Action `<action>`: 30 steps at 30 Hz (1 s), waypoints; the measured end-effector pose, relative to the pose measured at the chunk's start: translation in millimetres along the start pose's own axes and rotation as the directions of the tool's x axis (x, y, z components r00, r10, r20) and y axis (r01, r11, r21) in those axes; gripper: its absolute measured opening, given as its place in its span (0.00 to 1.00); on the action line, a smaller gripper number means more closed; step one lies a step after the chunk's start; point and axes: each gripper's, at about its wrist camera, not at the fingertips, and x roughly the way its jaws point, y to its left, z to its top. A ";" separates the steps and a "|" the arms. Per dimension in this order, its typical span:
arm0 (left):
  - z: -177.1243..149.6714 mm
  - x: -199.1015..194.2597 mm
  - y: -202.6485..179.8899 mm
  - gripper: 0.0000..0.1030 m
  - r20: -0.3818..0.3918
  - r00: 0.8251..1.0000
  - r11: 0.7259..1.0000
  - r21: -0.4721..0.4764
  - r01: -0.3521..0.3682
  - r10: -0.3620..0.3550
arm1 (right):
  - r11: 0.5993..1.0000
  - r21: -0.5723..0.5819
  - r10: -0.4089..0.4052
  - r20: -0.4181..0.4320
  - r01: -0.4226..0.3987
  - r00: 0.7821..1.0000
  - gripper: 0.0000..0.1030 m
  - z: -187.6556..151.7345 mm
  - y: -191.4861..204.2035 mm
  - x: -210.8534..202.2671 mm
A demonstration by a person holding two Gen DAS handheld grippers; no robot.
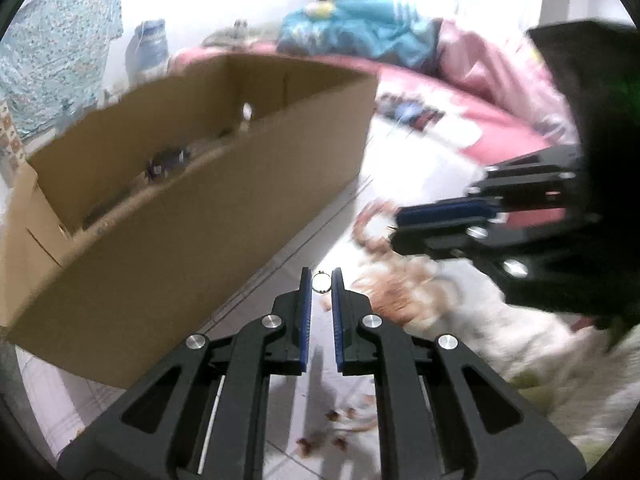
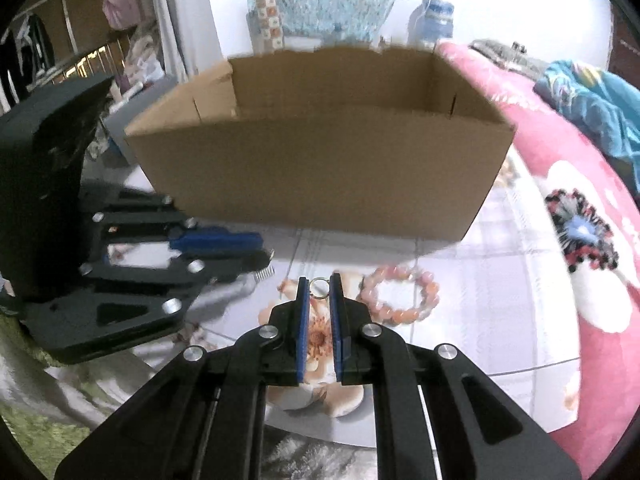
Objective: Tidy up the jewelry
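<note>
In the left wrist view my left gripper [image 1: 321,280] is shut on a small silver ring [image 1: 321,282] held at its fingertips. The open cardboard box [image 1: 192,208] stands just left of it, with a dark piece of jewelry [image 1: 168,160] inside. My right gripper [image 1: 396,227] reaches in from the right, blurred. In the right wrist view that gripper [image 2: 319,286] pinches a small metal ring [image 2: 319,285] in front of the box [image 2: 320,168]. A pink bead bracelet [image 2: 400,294] lies on the floral mat just right of it. The left gripper [image 2: 264,250] sits low at the left.
A pink floral blanket [image 2: 580,240] rises at the right, with a teal cloth [image 2: 592,96] on top. Green shaggy rug [image 2: 36,420] lies at the lower left. A water bottle [image 2: 434,20] and patterned fabric stand behind the box. Small brown bits [image 1: 332,416] dot the tiles.
</note>
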 end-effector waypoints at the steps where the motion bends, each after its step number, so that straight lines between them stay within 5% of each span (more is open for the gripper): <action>1: 4.1 -11.0 -0.4 0.08 0.029 1.000 1.000 0.003 0.006 -0.007 | 1.000 0.000 0.002 0.028 -0.002 1.000 0.10 8.9 -3.7 -6.4; 9: 46.5 -70.9 41.5 0.08 0.178 0.981 0.995 -0.074 -0.066 0.078 | 0.997 -0.035 0.070 0.218 -0.063 0.973 0.10 72.7 -7.1 -37.6; 16: 74.0 -26.8 92.7 0.08 0.089 0.990 0.979 -0.181 -0.092 0.110 | 0.998 0.007 0.062 0.119 -0.064 0.991 0.10 116.8 -15.7 21.8; 20: 71.1 -20.7 101.4 0.09 0.098 0.990 0.976 -0.204 -0.079 0.101 | 0.998 0.044 0.042 0.113 -0.047 0.993 0.13 120.7 -24.9 27.5; 23: 62.1 -31.3 101.8 0.14 0.137 0.986 0.975 -0.211 -0.069 0.100 | 0.997 0.071 0.029 0.145 -0.039 0.989 0.26 116.4 -29.8 16.8; 30: 38.3 -74.5 97.8 0.17 0.234 0.964 0.976 -0.203 -0.074 0.122 | 0.993 0.119 0.003 0.202 -0.027 0.979 0.27 93.4 -34.9 -18.9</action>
